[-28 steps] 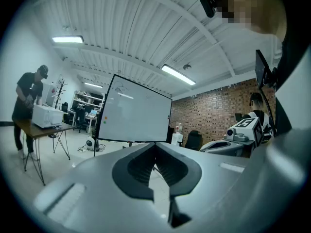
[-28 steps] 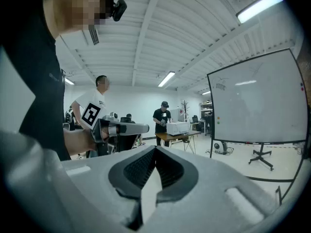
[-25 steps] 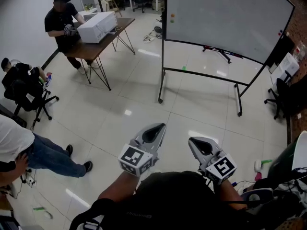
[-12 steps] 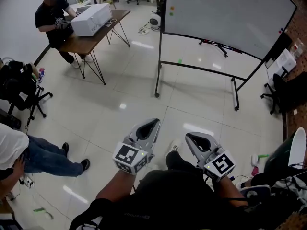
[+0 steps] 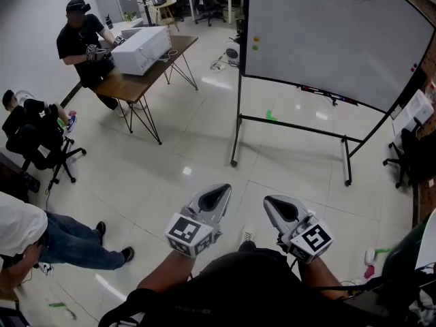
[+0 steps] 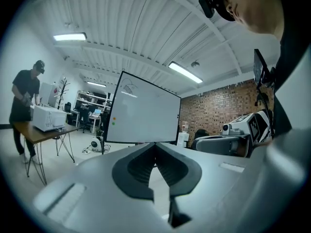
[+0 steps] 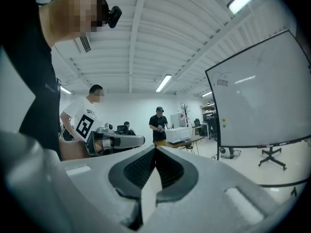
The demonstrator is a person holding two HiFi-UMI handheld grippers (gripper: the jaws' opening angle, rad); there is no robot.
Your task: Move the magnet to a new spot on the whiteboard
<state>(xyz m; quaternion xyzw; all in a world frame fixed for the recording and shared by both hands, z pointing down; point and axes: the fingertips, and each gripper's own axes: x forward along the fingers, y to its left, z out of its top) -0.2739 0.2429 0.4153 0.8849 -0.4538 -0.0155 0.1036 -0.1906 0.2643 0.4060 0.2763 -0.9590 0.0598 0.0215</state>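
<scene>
Left claw (image 5: 219, 193) and right claw (image 5: 278, 206): both pinched shut, nothing inside, low and near. Far off on the whiteboard (image 5: 327, 39), by its left edge, two small magnets (image 5: 256, 39), orange over green. Only at the walking-up step, probably. Next: get close, open one claw, pinch a magnet.

The whiteboard (image 5: 327, 39) now stands nearer and larger in the head view, and its stand's feet sit lower in the frame. The table (image 5: 146, 73) and the people at the left slide downward too. A white shoe (image 5: 247, 236) now shows on the floor between the left gripper (image 5: 225, 189) and right gripper (image 5: 271, 203), which have both moved forward.
</scene>
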